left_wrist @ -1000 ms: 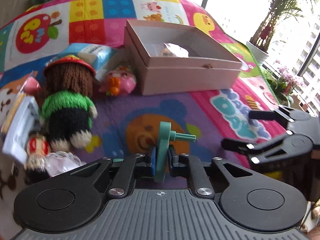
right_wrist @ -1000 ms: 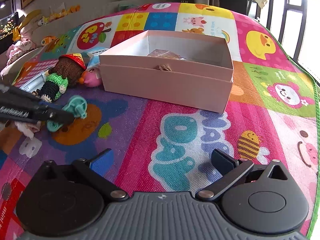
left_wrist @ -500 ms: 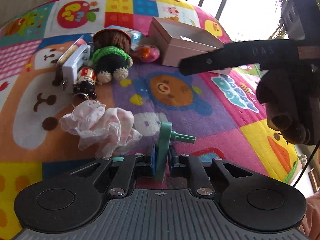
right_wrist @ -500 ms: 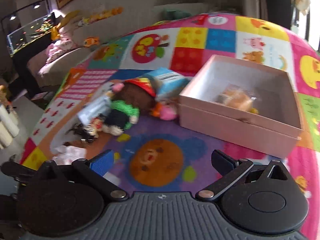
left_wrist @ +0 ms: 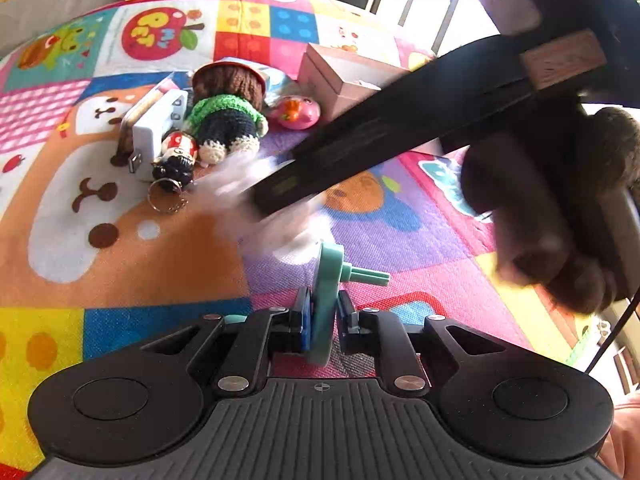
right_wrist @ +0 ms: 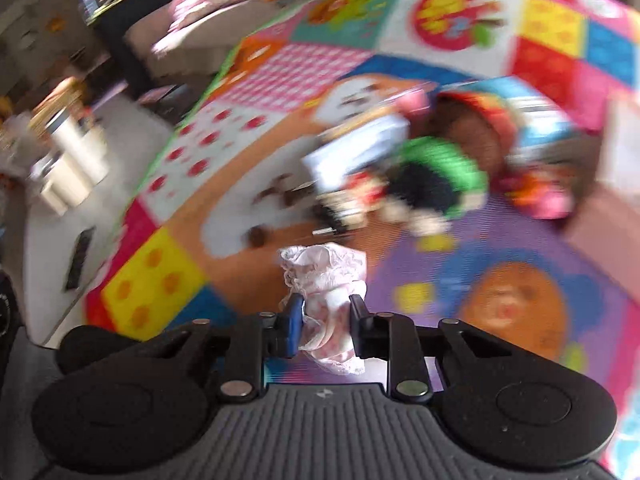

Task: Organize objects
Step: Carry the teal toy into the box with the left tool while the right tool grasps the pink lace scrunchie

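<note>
Gathering toys off the play mat (left_wrist: 120, 208): my left tongs (left_wrist: 320, 316) pinch the teal peg toy (left_wrist: 325, 280), my right tongs (right_wrist: 325, 320) pinch the frilly pink cloth (right_wrist: 326, 276). Next, I judge, both go into the pink box (left_wrist: 340, 80).

The left wrist camera sits just behind its own hand-held gripper (left_wrist: 320, 316) and looks forward and down along the fingers at the play mat (left_wrist: 100, 208), fairly close to it. The pink box (left_wrist: 340, 80) lies far in this view, the knitted doll (left_wrist: 224, 120) in the middle, and the right hand-held gripper (left_wrist: 280, 196) crosses from the upper right, very near the lens. The right wrist camera rides behind its own hand-held gripper (right_wrist: 324, 320), tilted and blurred, facing down at the same mat (right_wrist: 152, 288). Both views share the knitted doll (right_wrist: 436, 176) and the orange and purple patches around it.
</note>
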